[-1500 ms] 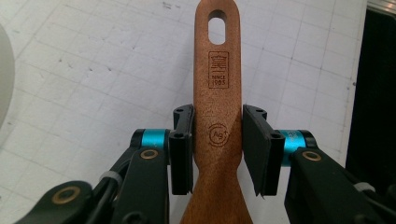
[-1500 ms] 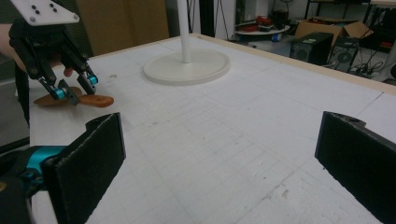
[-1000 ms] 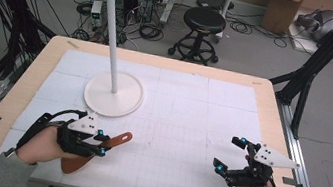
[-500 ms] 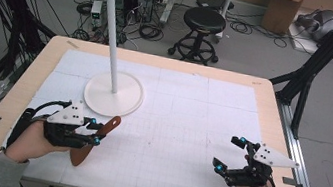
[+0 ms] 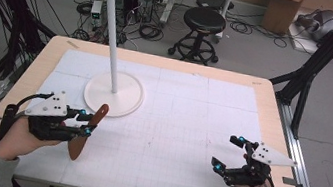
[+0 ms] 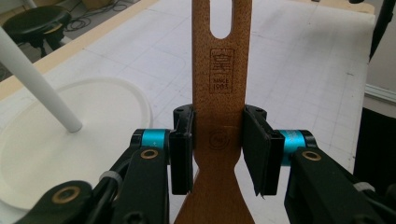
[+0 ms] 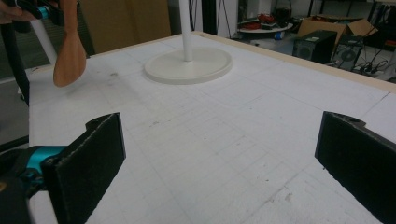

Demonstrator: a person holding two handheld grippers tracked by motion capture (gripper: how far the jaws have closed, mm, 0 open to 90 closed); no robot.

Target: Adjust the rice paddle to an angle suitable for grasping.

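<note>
A wooden spatula (image 5: 77, 145) is clamped by its handle in my left gripper (image 5: 85, 122), which is shut on it above the table's near left. In the left gripper view both pads press the handle's sides (image 6: 219, 70), and the slotted hanging hole points away, toward the far side of the table. The blade hangs toward the person. A white hanging stand (image 5: 113, 94) with a tall pole and top hooks rises just beyond. My right gripper (image 5: 226, 152) rests at the near right, jaws wide open with nothing between them (image 7: 224, 158).
The white gridded mat (image 5: 185, 122) covers the wooden table. The stand's round base (image 6: 70, 154) lies close to the left of the spatula. A black stool (image 5: 205, 21) and cables sit on the floor beyond the far edge.
The left hand has risen and shifted left with the spatula, lifting it off the mat toward the stand's base. The right gripper has not moved.
</note>
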